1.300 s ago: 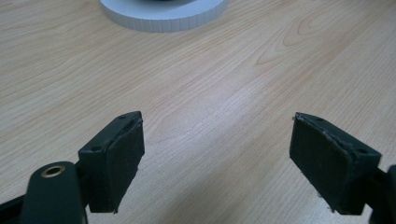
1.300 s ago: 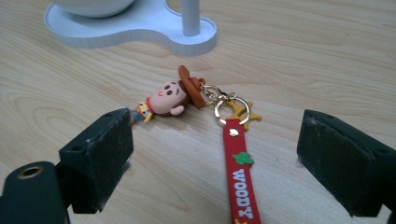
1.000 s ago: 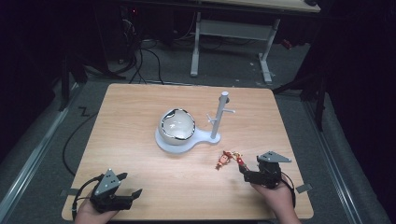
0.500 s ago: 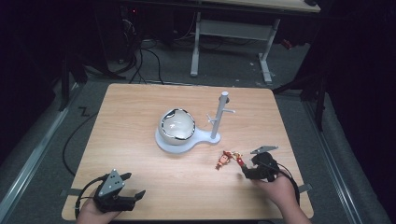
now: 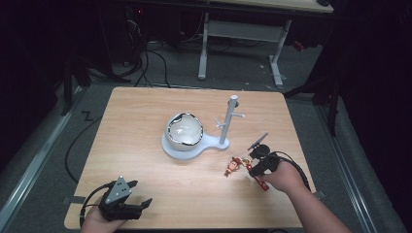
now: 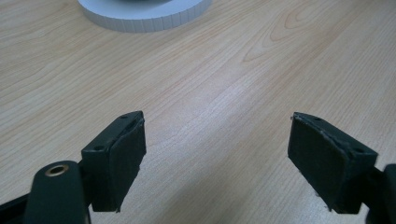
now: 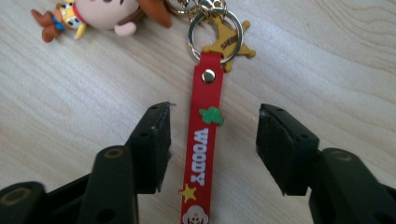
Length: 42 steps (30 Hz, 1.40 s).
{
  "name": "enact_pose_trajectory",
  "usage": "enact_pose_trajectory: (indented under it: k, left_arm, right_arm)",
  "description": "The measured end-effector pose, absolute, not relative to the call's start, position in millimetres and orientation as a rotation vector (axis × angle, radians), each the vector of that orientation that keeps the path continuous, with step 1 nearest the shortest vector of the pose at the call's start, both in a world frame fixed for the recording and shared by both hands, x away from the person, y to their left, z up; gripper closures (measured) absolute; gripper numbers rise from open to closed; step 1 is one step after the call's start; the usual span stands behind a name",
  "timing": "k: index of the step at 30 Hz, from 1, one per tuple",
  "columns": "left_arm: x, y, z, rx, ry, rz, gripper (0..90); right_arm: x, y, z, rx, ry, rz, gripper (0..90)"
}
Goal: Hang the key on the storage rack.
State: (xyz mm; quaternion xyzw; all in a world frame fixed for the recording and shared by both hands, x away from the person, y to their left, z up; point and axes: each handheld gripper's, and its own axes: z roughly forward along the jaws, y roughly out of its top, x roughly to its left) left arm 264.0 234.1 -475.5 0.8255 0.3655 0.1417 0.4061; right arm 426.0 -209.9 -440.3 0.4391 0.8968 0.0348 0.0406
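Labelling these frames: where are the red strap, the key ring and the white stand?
Red strap (image 7: 204, 140), right gripper view, middle, on the lettering.
Key ring (image 7: 192, 29), right gripper view, left rim.
White stand (image 5: 225, 127), high view, upright post.

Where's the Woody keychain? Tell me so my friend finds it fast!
Start at the white stand in the table's middle, then look toward the near right edge. The keychain lies flat there between the right tongs, open. It's the red strap saying WOODY, with a gold star and a tiny cowboy.

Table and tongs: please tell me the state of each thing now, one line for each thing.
Left tongs: open, nothing between the jaws.
Right tongs: open, jaws either side of the red strap.
Keychain: flat on the table, strap straight, not gripped.
Bowl: tilted on the white stand.
White stand: upright, pegs bare.
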Motion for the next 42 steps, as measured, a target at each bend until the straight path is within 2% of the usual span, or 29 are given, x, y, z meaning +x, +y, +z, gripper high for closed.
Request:
enact_pose_trajectory:
  k: [9, 18, 21, 33, 35, 37, 40, 42]
  left_arm:
    - [263.9, 235.7, -474.3, 2.08, 0.909, 0.359, 20.7]
    - [263.5, 235.1, -474.0, 2.084, 0.903, 0.355, 20.9]
    - [263.6, 234.6, -474.3, 2.091, 0.901, 0.352, 21.0]
    - [263.0, 234.3, -473.9, 2.09, 0.897, 0.354, 21.0]
    - [262.9, 234.5, -473.8, 2.091, 0.897, 0.354, 21.0]
    - [263.0, 235.0, -474.2, 2.089, 0.899, 0.353, 21.0]
    - [263.3, 235.1, -474.2, 2.087, 0.901, 0.352, 21.0]
    - [263.3, 234.5, -474.0, 2.092, 0.898, 0.351, 21.0]
  right_arm:
    - [454.8, -199.8, -444.4, 1.442, 2.78, -0.022, 59.9]
    - [461.0, -190.2, -454.4, 1.44, 2.823, -0.107, 63.1]
    - [462.8, -185.4, -454.9, 1.436, 2.833, -0.144, 68.1]
    - [464.9, -181.0, -455.2, 1.493, 2.814, -0.189, 69.4]
    - [464.7, -181.0, -455.2, 1.506, 2.8, -0.194, 67.5]
    - [467.0, -184.7, -455.5, 1.588, 2.764, -0.197, 60.9]
    - [466.6, -185.9, -455.6, 1.547, 2.779, -0.19, 61.3]
    - [465.4, -185.3, -455.0, 1.534, 2.789, -0.178, 67.1]
